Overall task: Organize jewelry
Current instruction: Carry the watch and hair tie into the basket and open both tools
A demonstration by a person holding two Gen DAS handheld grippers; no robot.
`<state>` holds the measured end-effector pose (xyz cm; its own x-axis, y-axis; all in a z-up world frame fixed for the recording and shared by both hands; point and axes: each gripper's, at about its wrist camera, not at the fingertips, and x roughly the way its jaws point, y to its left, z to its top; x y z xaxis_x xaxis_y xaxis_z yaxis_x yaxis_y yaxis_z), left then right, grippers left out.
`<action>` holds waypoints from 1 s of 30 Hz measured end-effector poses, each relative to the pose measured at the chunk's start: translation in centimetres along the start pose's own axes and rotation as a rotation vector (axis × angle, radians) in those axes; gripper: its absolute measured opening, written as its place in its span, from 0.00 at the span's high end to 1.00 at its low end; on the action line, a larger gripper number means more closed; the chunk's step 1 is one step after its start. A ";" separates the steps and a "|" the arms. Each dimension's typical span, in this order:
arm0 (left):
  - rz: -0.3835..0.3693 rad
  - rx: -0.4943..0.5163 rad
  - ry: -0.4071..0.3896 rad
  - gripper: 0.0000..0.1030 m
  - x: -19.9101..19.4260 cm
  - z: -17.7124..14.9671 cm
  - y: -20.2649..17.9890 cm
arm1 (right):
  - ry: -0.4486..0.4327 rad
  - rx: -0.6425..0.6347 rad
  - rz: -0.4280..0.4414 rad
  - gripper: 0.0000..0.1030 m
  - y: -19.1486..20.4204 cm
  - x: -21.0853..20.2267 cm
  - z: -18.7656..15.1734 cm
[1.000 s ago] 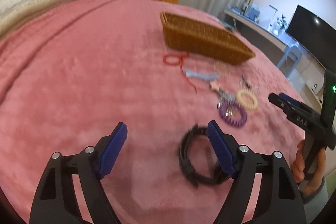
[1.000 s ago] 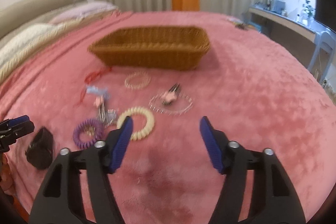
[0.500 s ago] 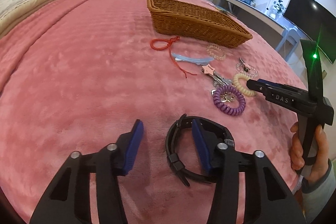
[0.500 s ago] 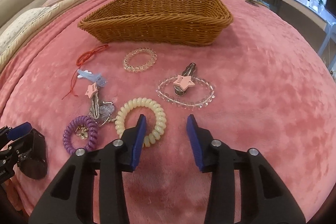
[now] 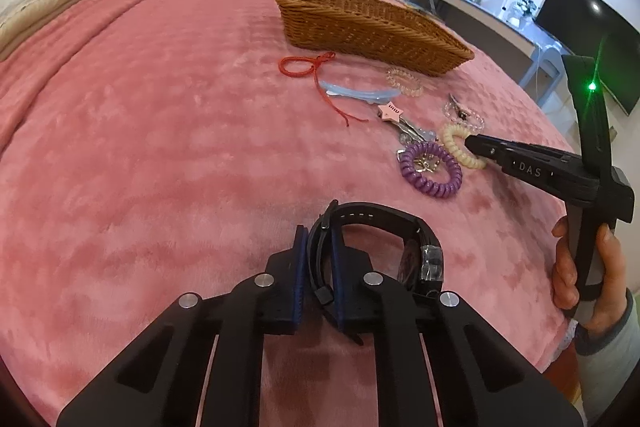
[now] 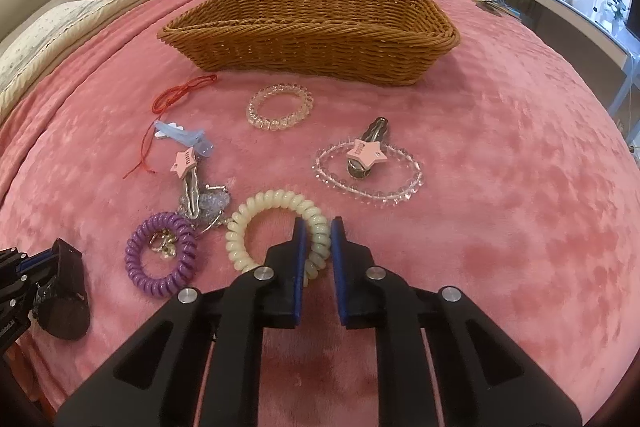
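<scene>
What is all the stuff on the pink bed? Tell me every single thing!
Woven wicker basket: one, brown, far end of the pink blanket.
Red string bracelet: one, left of the basket.
Clear beaded bracelets: two, one holding a star clip.
Pink star hair clips: two.
Blue hair clip: one.
Purple spiral hair tie: one, left.
Cream spiral hair tie: one, in the right tongs.
Black wristwatch: one, strap in the left tongs.
</scene>
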<state>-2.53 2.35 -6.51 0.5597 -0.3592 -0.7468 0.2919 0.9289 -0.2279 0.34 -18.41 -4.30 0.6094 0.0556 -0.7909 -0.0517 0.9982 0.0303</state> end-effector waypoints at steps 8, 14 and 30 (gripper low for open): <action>0.000 -0.008 -0.096 0.92 -2.4 0.4 -0.7 | -0.051 0.036 0.070 0.91 -0.5 -2.5 -0.3; -0.018 -0.003 -0.167 0.92 -4.0 2.7 -1.6 | -0.123 0.022 0.077 0.91 -0.5 -5.3 1.7; 0.003 0.045 -0.287 0.92 1.8 21.9 -4.9 | -0.243 0.074 0.027 0.91 -3.0 -1.7 17.6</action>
<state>14.05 -4.85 6.94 0.7552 -0.3731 -0.5389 0.3205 0.9274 -0.1929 13.40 -21.14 7.72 0.7816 0.0769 -0.6190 -0.0176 0.9947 0.1013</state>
